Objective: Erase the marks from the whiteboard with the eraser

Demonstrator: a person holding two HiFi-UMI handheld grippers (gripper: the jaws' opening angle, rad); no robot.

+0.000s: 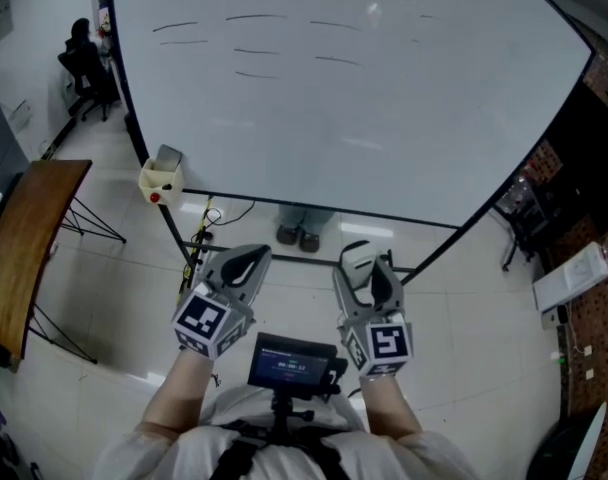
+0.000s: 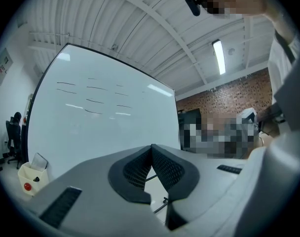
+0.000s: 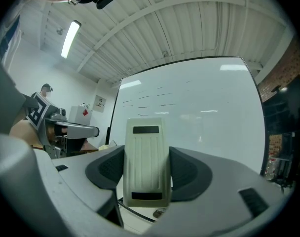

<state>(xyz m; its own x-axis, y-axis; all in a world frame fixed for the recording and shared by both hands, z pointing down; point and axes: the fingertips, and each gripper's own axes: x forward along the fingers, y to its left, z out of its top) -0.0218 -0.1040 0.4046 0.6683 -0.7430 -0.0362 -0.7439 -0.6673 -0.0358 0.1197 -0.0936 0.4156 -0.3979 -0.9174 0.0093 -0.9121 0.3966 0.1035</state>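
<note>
A small screen [image 1: 292,360] sits close at the person's chest, between both forearms. The left gripper [image 1: 246,265] is held low, its jaws pressed together on nothing. Level beside it, the right gripper [image 1: 372,280] clamps the white eraser [image 3: 146,162] upright. Both stand well back from the whiteboard [image 1: 404,118]. Open floor lies before the board's black lower edge. Thin marks [image 1: 256,17] cross its upper left.
</note>
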